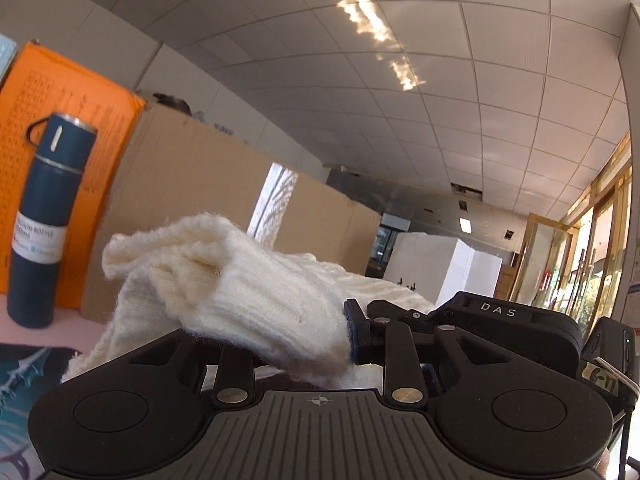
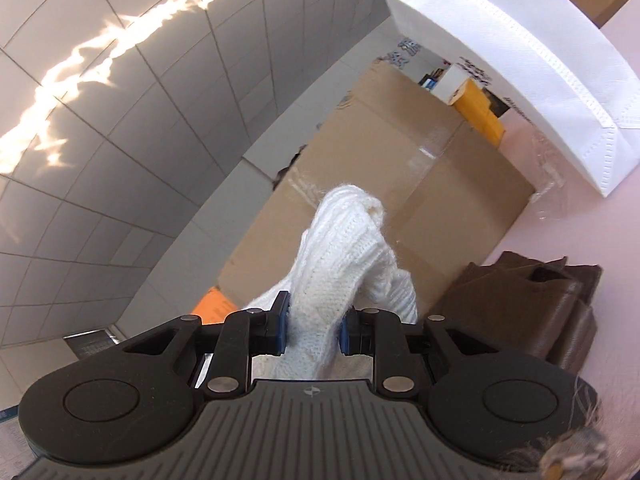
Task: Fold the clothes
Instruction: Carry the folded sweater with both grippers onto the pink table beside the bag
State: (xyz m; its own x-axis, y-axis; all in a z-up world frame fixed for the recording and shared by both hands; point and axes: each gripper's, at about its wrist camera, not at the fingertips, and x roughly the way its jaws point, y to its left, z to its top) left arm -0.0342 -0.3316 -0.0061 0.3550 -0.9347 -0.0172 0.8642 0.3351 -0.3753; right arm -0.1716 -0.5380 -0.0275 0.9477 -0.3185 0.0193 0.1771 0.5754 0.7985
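Ceiling tiles fill the view behind us as our left hand-held gripper (image 1: 308,344) and right hand-held gripper (image 2: 312,330) each clamp the white knit garment (image 1: 248,280), lifted beside the blue flask (image 1: 44,220) on the pink tabletop (image 1: 52,334).

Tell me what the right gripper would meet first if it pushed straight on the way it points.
Probably the cardboard box, behind the white knit garment that the right gripper holds; depth is unclear.
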